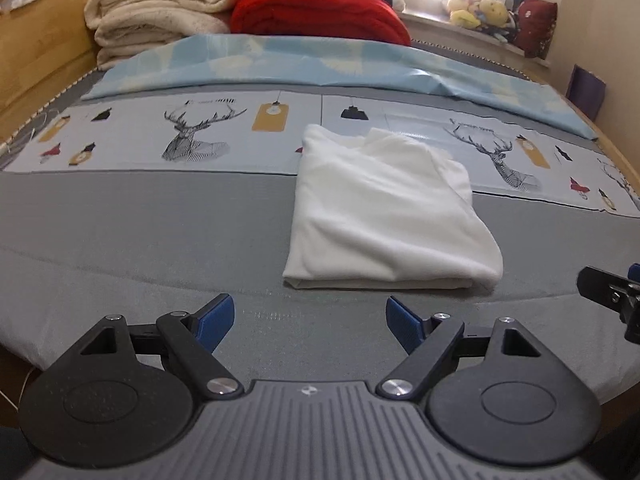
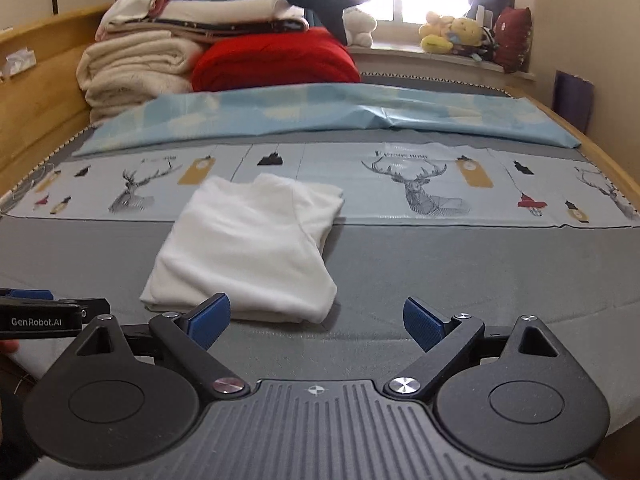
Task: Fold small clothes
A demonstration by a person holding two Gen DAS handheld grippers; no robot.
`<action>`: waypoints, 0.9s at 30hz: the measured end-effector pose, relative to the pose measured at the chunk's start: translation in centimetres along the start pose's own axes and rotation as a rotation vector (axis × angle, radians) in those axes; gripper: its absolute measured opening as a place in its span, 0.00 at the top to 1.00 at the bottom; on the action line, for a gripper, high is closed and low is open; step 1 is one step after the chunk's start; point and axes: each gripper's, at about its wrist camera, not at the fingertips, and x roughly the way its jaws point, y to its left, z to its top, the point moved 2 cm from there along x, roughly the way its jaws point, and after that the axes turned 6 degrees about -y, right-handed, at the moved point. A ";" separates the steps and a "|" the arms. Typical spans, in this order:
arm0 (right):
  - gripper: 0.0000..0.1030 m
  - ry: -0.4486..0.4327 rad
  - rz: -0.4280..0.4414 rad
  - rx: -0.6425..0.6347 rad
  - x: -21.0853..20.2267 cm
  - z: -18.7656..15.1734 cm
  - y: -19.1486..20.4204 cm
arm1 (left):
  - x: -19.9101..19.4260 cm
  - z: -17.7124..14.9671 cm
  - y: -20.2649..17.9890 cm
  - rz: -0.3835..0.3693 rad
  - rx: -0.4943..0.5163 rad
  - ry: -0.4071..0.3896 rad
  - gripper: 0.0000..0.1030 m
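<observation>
The folded white garment (image 1: 384, 216) is lying on the bed (image 1: 160, 232). The left claw (image 1: 308, 320) and right claw (image 2: 318, 320) are standing wide, holding nothing.

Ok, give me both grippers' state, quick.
Left gripper: open, holding nothing.
Right gripper: open, holding nothing; white garment lies free.

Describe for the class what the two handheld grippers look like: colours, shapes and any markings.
Both match. The left gripper and right gripper each have a grey ribbed base plate with a small compass-like emblem, two black teardrop-shaped housings with round discs, black link arms on silver pivots, and textured blue finger pads. The right wrist view shows white "GenRobot.AI" lettering on the left gripper's side.
</observation>
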 end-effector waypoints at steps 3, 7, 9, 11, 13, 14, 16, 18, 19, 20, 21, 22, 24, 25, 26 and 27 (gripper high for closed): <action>0.09 0.009 0.010 0.027 0.2 0.0 0.1 | -0.2 0.1 -0.1 -0.019 -0.001 -0.021 0.16; 0.09 0.010 0.018 0.032 0.3 0.0 0.1 | -0.1 0.2 -0.1 -0.019 0.001 -0.026 0.16; 0.09 0.015 0.017 0.029 0.5 0.0 0.2 | 0.0 0.2 -0.1 -0.019 0.001 -0.028 0.16; 0.09 0.018 0.017 0.033 0.6 -0.1 0.2 | 0.0 0.3 -0.2 -0.022 0.008 -0.028 0.16; 0.09 0.023 0.015 0.037 0.7 -0.1 0.1 | 0.0 0.2 -0.2 -0.026 0.014 -0.029 0.16; 0.09 0.025 0.016 0.040 0.7 -0.1 0.1 | 0.0 0.2 -0.3 -0.027 0.016 -0.029 0.16; 0.09 0.030 0.017 0.041 0.9 -0.1 0.1 | 0.0 0.2 -0.3 -0.030 0.016 -0.028 0.16; 0.09 0.033 0.018 0.038 0.9 -0.2 0.2 | 0.0 0.2 -0.3 -0.030 0.015 -0.029 0.16; 0.09 0.034 0.019 0.037 1.0 -0.2 0.3 | 0.0 0.3 -0.3 -0.031 0.014 -0.028 0.16; 0.09 0.035 0.020 0.035 1.0 -0.3 0.4 | 0.1 0.3 -0.3 -0.032 0.013 -0.028 0.16; 0.09 0.037 0.021 0.033 1.0 -0.3 0.4 | 0.1 0.3 -0.3 -0.032 0.014 -0.028 0.16; 0.09 0.039 0.021 0.031 1.1 -0.4 0.4 | 0.1 0.3 -0.4 -0.032 0.014 -0.029 0.16; 0.09 0.043 0.022 0.029 1.1 -0.4 0.5 | 0.1 0.3 -0.4 -0.033 0.015 -0.029 0.16; 0.09 0.044 0.023 0.028 1.2 -0.4 0.5 | 0.1 0.3 -0.4 -0.032 0.015 -0.029 0.16; 0.09 0.044 0.024 0.028 1.2 -0.4 0.5 | 0.1 0.3 -0.4 -0.033 0.016 -0.029 0.16; 0.09 0.045 0.024 0.028 1.2 -0.4 0.5 | 0.1 0.3 -0.4 -0.033 0.016 -0.030 0.16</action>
